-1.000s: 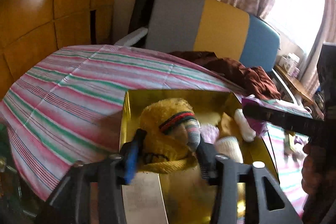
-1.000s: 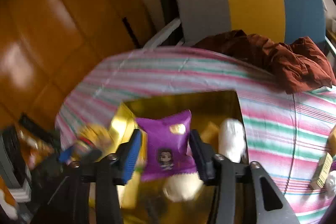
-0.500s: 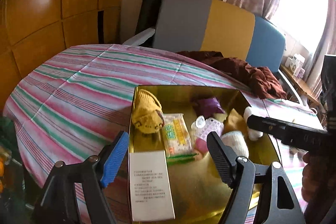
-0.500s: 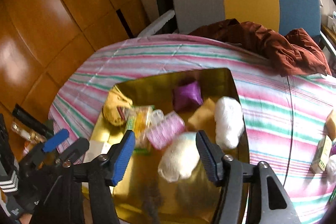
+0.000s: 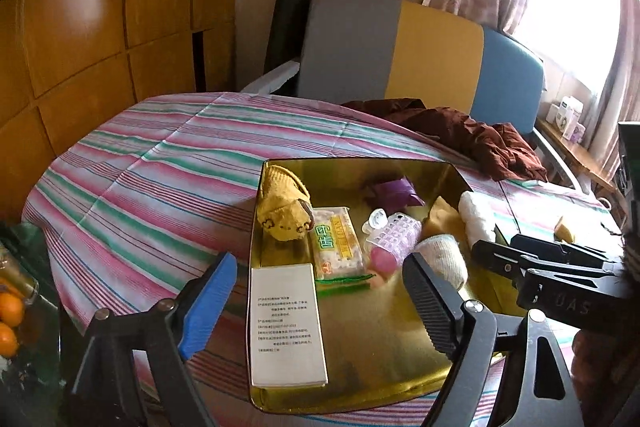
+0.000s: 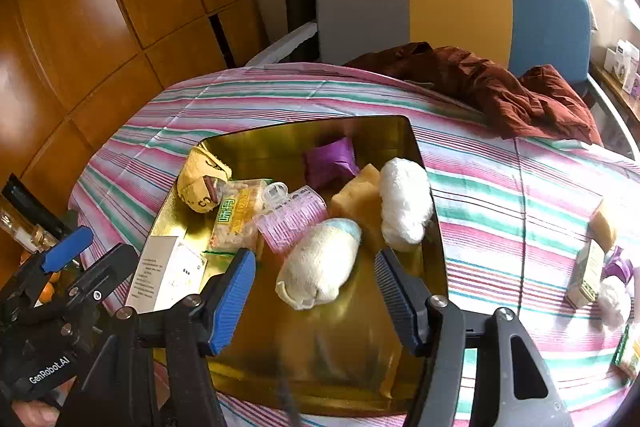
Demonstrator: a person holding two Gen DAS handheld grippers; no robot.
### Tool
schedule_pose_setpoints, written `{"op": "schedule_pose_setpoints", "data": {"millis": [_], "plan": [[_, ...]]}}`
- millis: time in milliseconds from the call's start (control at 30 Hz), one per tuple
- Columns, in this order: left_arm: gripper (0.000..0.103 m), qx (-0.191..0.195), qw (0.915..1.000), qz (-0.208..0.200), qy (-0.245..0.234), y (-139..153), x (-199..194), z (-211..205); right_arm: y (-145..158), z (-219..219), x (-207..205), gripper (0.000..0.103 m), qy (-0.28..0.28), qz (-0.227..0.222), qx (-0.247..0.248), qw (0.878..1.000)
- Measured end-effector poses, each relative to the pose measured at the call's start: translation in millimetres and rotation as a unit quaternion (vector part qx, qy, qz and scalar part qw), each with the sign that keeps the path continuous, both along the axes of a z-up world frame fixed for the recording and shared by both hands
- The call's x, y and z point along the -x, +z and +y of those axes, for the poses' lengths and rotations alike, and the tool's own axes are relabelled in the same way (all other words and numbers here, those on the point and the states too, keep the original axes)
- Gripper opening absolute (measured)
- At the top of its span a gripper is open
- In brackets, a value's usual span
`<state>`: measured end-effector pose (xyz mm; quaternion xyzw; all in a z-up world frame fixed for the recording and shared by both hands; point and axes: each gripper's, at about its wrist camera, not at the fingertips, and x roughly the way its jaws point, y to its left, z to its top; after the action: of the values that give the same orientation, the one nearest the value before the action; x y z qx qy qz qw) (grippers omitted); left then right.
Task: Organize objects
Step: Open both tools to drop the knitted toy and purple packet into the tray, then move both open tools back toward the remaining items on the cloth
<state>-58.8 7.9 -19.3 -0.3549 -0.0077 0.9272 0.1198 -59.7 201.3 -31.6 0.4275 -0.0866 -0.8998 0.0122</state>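
Gold tray, glossy mirror-finish metal with shallow walls, lying on the striped cloth of the worktop; serves as collection point and landmark. Contents, mostly gathered: yellow knitted sock bundle in the tray's far-left corner, soft and ribbed; purple foil sachet near the far wall, crinkled; clear-wrapped biscuit pack at centre-left, flat; pink ridged plastic roller at centre, with a small clear cap just beside it; white printed carton at the near-left, rigid and rectangular; tan sponge block and two white fleecy rolls toward the right wall. Judged largely done. Outstanding: a few small items, a carton and pale soft pieces among them, lie on the cloth well right of the tray. Left gripper spread wide, holding nothing, over the tray's near-left edge. Right gripper likewise spread and unladen, above the tray's near half. Brown crumpled garment beyond the tray, not part of the lot as far as can be judged.
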Motion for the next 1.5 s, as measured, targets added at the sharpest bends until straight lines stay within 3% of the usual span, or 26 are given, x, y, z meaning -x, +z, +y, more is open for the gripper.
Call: {"op": "schedule_pose_setpoints", "data": {"millis": [367, 833, 1167, 1500], "plan": [[0.087, 0.005, 0.9999, -0.002, -0.016, -1, -12, 11, -1, -1, -16, 0.064, -0.004, 0.004, -0.018, 1.000], [0.087, 0.023, 0.9991, -0.006, -0.036, -4, -16, 26, -4, 31, -31, 0.064, -0.043, 0.000, -0.021, 0.999], [0.087, 0.031, 0.9976, -0.003, -0.061, -3, -20, 43, -7, 84, -49, 0.064, -0.103, -0.008, -0.020, 0.994], [0.087, 0.045, 0.9948, -0.004, -0.092, -3, -24, 66, 13, 175, -66, 0.064, -0.188, 0.004, -0.047, 0.981]]}}
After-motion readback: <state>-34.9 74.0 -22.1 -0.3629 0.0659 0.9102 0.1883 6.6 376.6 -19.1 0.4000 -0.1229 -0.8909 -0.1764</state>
